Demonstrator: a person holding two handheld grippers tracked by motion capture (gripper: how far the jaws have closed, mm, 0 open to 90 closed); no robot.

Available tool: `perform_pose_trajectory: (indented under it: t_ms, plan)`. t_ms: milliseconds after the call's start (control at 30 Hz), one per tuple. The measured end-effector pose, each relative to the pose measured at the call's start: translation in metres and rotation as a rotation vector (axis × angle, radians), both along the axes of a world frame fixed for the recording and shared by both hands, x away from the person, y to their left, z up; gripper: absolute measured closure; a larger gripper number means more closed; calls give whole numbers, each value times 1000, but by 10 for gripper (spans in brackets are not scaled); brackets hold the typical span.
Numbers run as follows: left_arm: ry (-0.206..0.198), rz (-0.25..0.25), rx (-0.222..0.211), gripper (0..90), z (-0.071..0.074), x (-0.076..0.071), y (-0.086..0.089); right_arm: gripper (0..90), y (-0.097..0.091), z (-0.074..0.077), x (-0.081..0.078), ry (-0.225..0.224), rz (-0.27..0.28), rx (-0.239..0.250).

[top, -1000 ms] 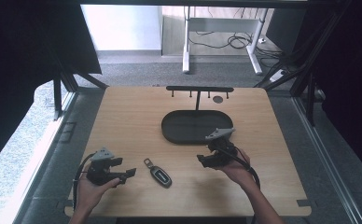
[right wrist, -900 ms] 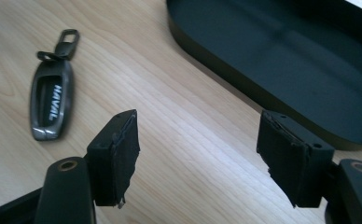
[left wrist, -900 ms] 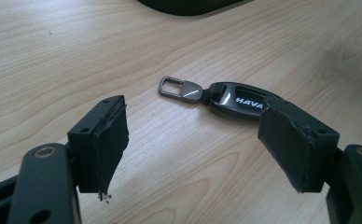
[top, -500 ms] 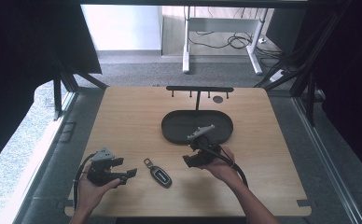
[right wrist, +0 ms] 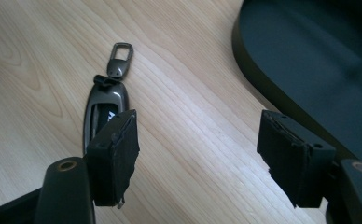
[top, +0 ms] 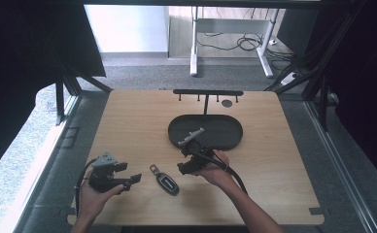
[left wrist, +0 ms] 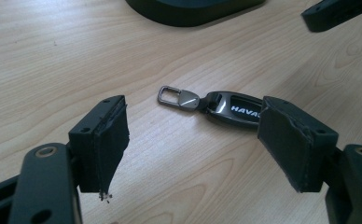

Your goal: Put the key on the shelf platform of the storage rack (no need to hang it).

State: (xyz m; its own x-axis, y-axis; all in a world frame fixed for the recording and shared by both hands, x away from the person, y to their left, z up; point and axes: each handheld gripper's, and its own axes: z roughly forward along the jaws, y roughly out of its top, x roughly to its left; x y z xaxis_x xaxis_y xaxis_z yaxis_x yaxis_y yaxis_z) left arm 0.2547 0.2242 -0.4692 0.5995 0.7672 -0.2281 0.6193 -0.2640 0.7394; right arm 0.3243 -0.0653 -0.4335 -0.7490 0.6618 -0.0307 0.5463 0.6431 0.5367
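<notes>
High view: one wooden table (top: 128, 121), grey carpet around it, white desk legs and cables on the floor behind. One dark oval tray (top: 230, 130) at table centre, one black rack (top: 207, 92) with short pegs at the far edge, small round mark beside its post, too small to identify. Two grippers, one per hand. Left gripper (top: 128, 178) low at near left, jaws spread wide, nothing between them. Right gripper (top: 184, 165) just off the tray's near rim, jaws also spread, empty. One key fob (top: 165, 180) flat on the wood between both grippers, touching neither, metal loop toward the far side.

Left gripper view: fob (left wrist: 226, 106) partly hidden behind the right-hand jaw pad, lettering cut off after "HAVA"; tray edge cropped at top; tip of the other gripper at top right corner.

Right gripper view: fob (right wrist: 105, 109) lower half hidden behind the left-hand pad; tray (right wrist: 309, 60) cut off at right.
</notes>
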Motion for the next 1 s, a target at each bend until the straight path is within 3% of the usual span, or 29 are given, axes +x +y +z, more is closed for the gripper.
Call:
perform_pose_trajectory:
  t_ms: [400, 1000]
  plan:
    - [4, -5, 15, 250, -2, 1, -3, 291, 29, -18, 1, 39, 29, 6]
    - [3, -2, 23, 250, -2, 1, -1, 299, 62, -53, -3, 115, 77, -45]
